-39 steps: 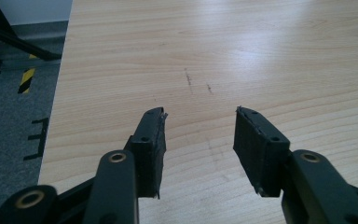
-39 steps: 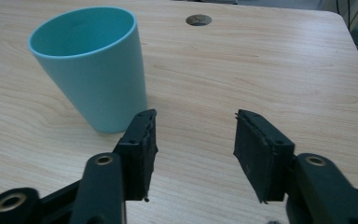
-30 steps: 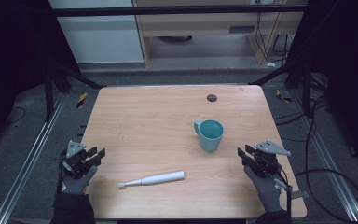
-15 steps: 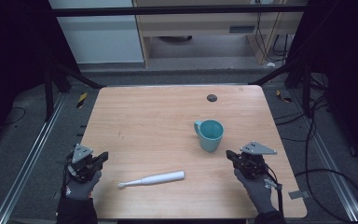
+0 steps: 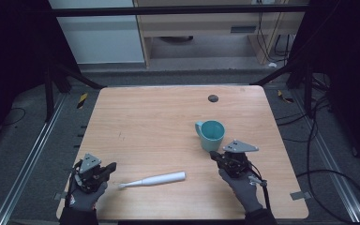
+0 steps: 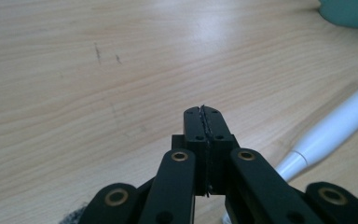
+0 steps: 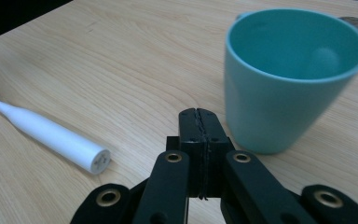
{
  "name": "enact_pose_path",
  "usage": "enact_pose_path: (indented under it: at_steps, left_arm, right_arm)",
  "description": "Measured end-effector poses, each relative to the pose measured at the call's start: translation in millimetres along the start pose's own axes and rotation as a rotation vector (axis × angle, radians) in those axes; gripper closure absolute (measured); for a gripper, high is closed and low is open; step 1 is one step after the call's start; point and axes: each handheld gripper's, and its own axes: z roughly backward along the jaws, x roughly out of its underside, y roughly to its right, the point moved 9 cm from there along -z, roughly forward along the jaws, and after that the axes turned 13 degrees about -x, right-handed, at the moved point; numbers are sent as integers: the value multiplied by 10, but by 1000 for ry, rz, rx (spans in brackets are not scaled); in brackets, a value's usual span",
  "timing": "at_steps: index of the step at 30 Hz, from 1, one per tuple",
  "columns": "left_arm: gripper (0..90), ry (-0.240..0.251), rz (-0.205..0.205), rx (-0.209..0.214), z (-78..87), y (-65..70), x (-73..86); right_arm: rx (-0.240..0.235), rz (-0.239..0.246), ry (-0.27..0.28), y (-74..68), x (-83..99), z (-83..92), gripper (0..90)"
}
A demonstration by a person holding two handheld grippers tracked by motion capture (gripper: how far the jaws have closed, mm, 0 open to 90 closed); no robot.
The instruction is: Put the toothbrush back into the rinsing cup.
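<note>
A teal mug (image 5: 211,134) (image 7: 289,74) stands upright on the wooden table (image 5: 159,122), right of centre. A white electric toothbrush (image 5: 152,179) (image 6: 335,130) (image 7: 51,133) lies near the front edge. My left gripper (image 5: 111,165) (image 6: 203,110) is shut and empty, just left of the toothbrush's thin end. My right gripper (image 5: 213,155) (image 7: 197,113) is shut and empty too, close in front of the mug, with the toothbrush's thick end off to its left.
A small dark round disc (image 5: 213,98) sits near the table's far edge. Metal frame rails (image 5: 33,154) run along both sides of the table, and cables (image 5: 337,173) lie on the floor to the right.
Both hands have moved inward over the table: the right gripper went left and forward up to the mug, the left gripper went right toward the toothbrush's thin end.
</note>
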Motion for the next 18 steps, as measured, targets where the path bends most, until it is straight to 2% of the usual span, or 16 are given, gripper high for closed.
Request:
enact_pose_path:
  at_steps: [3, 5, 9, 11, 12, 13, 18]
  left_arm:
    - [900, -24, -24, 24, -30, 84, 72]
    - [900, -31, -33, 28, -31, 100, 85]
    - [900, -30, -45, 59, -30, 171, 89]
    - [900, -34, -71, 85, -20, 226, 106]
    - [900, -34, -71, 85, -20, 226, 106]
    - [900, -35, -78, 100, -19, 281, 119]
    - [900, -52, -99, 122, -18, 365, 162]
  right_arm:
    - [-25, 10, -15, -82, -14, -147, 899]
    - [-31, 11, -20, -105, -16, -183, 899]
    - [-54, 17, -33, -172, -22, -311, 899]
    - [-66, 16, -41, -210, -19, -390, 899]
    - [-66, 16, -41, -210, -19, -390, 899]
    - [-74, 12, -47, -229, -13, -443, 899]
    - [-87, 15, -65, -281, 2, -555, 899]
